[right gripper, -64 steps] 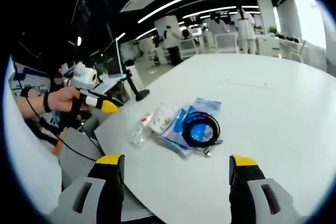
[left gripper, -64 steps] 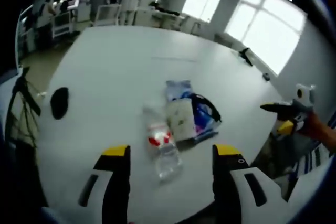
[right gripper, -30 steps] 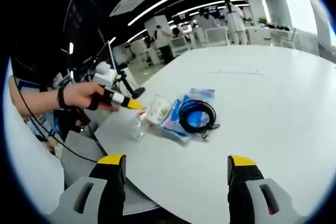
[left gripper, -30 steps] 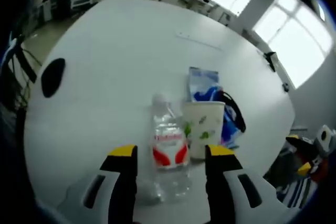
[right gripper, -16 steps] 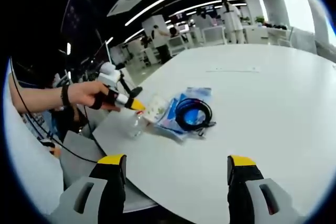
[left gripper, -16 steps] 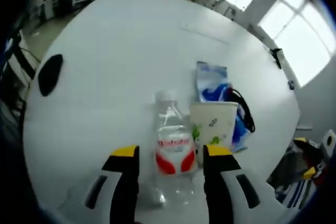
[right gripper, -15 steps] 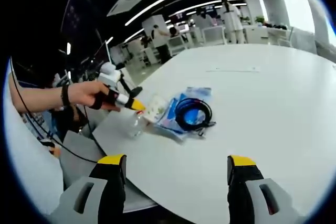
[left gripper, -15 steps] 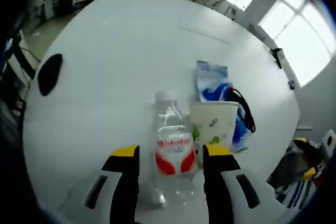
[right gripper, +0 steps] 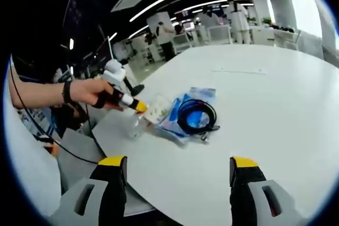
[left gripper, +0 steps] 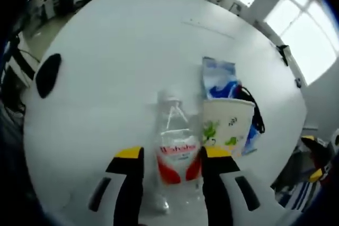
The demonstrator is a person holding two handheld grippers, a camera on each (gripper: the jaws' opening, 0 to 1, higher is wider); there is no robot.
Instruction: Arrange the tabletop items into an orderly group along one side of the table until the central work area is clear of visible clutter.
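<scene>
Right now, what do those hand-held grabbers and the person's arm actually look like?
Each gripper has two pale grey jaws with dark slots, black fingers and yellow tips: the left gripper and the right gripper match. In the right gripper view, the person's hand wears a dark wristband, and a thin black cable hangs below the bare forearm.

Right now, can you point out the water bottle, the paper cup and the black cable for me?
bottle [left gripper: 177, 154], left gripper view, on its red and white label.
cup [left gripper: 226, 125], left gripper view, on its printed side wall.
cable [right gripper: 195, 116], right gripper view, on the coiled loop over the blue packet.
</scene>
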